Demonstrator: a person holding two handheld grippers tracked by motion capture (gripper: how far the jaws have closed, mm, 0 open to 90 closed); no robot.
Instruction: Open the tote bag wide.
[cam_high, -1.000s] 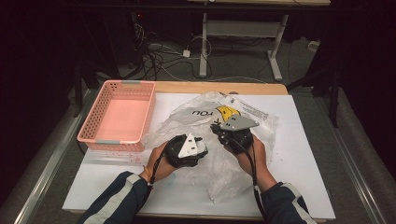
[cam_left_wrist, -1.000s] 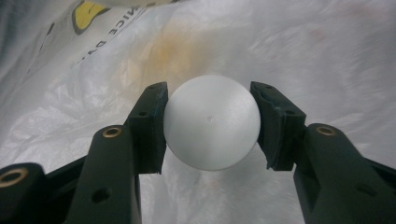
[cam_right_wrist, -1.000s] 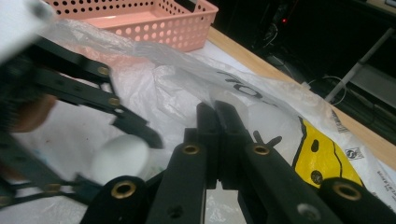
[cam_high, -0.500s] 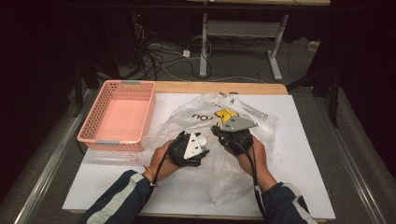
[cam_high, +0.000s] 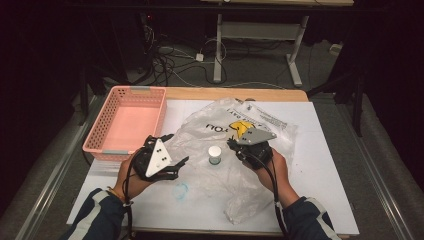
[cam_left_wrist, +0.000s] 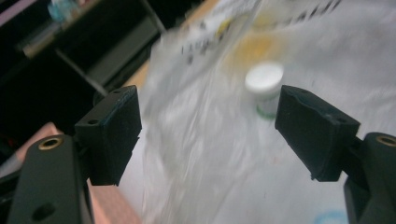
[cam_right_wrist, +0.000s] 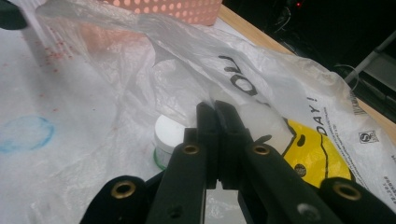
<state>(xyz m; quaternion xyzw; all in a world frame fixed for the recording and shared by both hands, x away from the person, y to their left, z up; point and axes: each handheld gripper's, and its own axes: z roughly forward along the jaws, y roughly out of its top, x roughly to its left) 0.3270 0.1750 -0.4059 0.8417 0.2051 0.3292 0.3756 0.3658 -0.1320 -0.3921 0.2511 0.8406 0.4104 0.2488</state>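
A white sheet covers the wooden surface (cam_high: 280, 94), whose bare far edge borders a dark room with tangled cables and grey desk legs on the floor beyond. One pink plastic basket (cam_high: 131, 122) sits at the surface's left edge, toward the far corner. One crumpled clear plastic bag (cam_high: 225, 165) sprawls across the middle; its print shows a yellow smiley face, black letters that look like "YOU", and "DAY!" in the right gripper view, with finer print too small to read. One small white-capped jar (cam_high: 215, 154) stands at mid-surface, seemingly under the film. A faint blue ring (cam_high: 182, 190) marks the sheet near the front edge. The left gripper (cam_high: 175, 149) hovers beside the basket, its jaws just opened wide with nothing between them. The right gripper (cam_high: 233, 145) has its jaws pressed together, pinching the bag just right of the jar.
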